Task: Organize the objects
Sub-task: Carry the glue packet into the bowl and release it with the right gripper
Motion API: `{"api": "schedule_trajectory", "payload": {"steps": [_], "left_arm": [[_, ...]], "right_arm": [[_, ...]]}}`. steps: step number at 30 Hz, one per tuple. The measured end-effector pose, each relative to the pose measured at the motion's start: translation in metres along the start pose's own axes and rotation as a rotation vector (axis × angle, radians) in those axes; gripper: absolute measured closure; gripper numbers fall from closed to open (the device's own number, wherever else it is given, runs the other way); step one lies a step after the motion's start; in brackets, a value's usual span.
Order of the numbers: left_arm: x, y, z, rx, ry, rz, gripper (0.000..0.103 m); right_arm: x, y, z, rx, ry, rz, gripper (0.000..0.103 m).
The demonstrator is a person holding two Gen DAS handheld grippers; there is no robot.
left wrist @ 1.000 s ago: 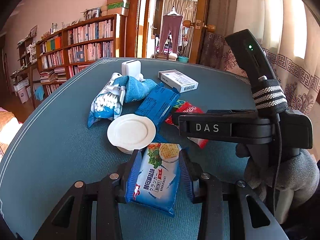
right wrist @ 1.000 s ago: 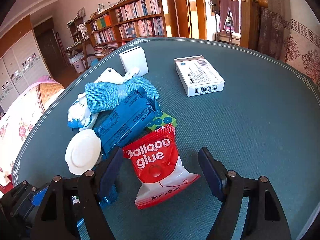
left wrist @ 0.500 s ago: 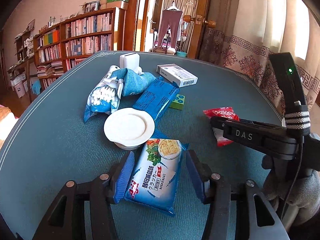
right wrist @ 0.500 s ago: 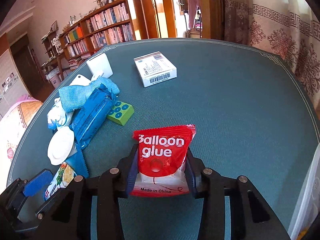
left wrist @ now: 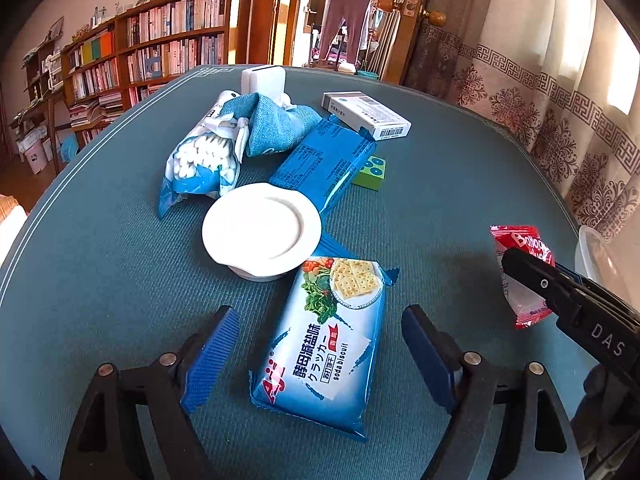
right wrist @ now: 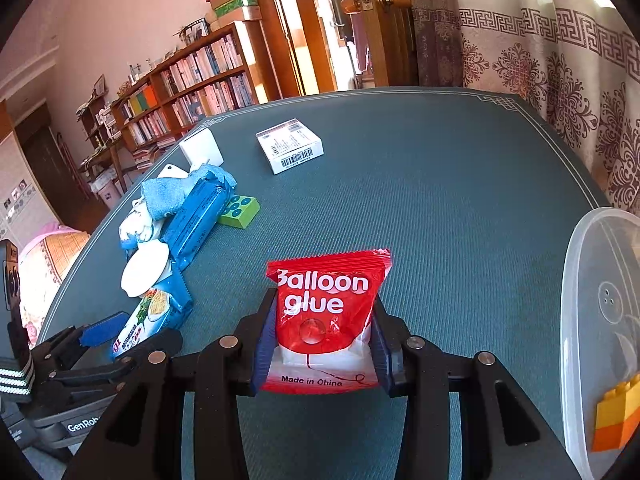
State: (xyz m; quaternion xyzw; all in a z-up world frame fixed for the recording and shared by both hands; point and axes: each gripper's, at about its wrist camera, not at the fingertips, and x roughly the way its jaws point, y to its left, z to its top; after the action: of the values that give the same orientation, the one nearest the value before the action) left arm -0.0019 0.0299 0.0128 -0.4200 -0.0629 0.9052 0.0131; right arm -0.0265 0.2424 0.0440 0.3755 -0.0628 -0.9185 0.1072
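The right gripper jaws are pinching the glue packet, seemingly lifted, beside the plastic tub; the left gripper jaws are gaping wide around the cracker pack.

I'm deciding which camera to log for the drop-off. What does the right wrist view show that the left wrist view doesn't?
Only the right wrist view shows the clear bin's inside, holding yellow and orange bricks. Only the left wrist view shows the cotton swabs clearly. Both show the balloon glue packet clamped in the right tongs, and the open left tongs around the soda biscuit pack.

Bright daylight through curtains, sharp frames, fisheye-bent dark corners.
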Motion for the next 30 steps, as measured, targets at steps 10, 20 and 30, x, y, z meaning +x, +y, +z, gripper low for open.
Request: {"api": "schedule_trajectory", "payload": {"steps": [10,20,30], "left_arm": [[-0.003,-0.012,-0.003,0.08,-0.002,0.018,0.058],[-0.014,-0.021,-0.001,0.102,-0.032,0.0,0.059],[-0.029,-0.061,0.011,0.18,-0.078,-0.074,0.059]], "right_arm": [[-0.017,-0.01,-0.001,0.041,-0.042,0.004,0.06],[-0.04,-0.022,-0.005,0.09,-0.088,-0.02,0.06],[-0.085,-0.061,-0.01,0.149,-0.179,-0.143,0.06]]}}
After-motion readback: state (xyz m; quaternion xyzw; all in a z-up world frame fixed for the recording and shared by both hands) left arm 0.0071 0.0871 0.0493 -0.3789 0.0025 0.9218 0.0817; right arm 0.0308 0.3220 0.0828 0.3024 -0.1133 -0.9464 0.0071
